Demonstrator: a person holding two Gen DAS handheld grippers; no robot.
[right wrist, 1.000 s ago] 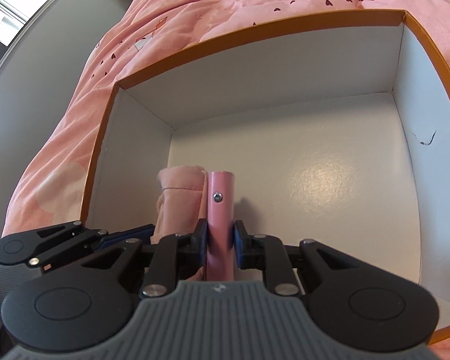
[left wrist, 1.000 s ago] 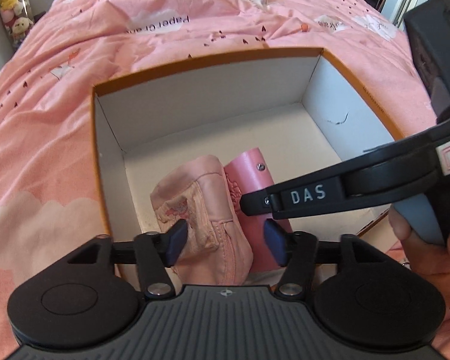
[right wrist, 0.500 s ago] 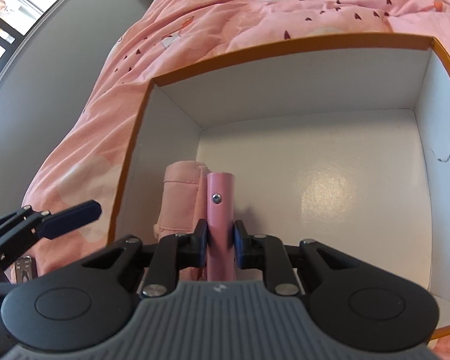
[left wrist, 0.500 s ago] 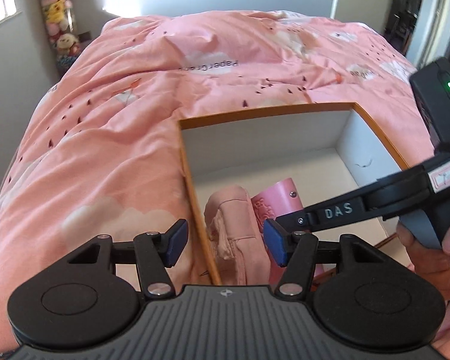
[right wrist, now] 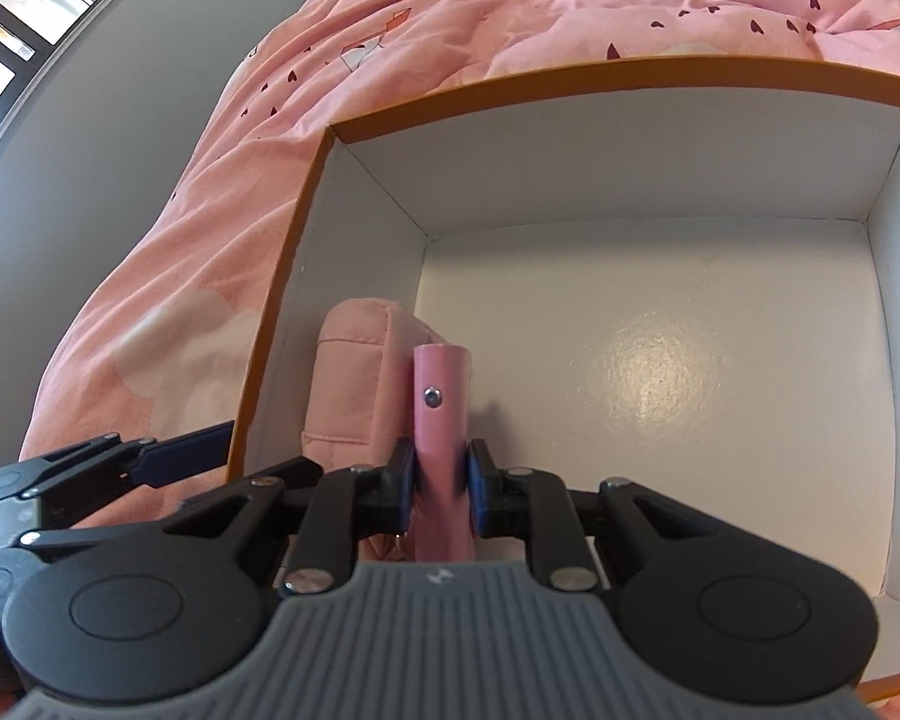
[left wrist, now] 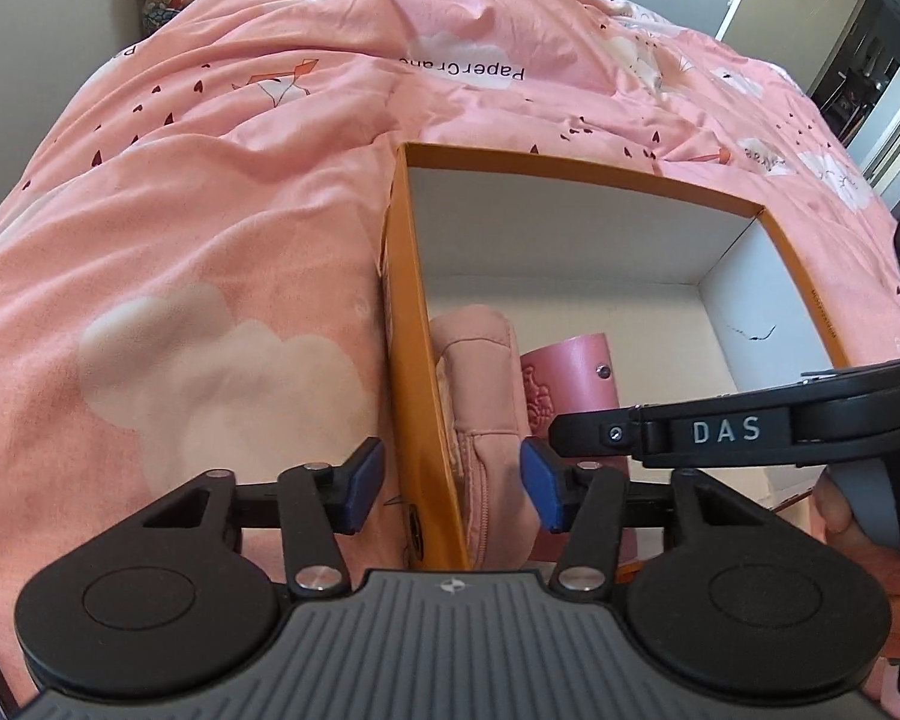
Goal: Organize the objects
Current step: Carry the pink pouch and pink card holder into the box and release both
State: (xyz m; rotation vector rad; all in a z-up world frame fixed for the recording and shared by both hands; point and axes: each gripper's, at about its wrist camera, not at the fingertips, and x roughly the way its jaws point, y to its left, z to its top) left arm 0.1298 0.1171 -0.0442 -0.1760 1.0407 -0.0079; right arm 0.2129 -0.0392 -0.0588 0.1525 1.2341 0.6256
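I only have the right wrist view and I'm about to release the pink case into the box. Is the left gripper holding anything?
Observer: No. The left gripper is open and empty; in its view the left wall of the box runs between its fingers.
Operator: How does the case sit?
Observer: The pink case stands upright right beside the pink pouch. Its broad side is embossed, which your edge-on view hides.
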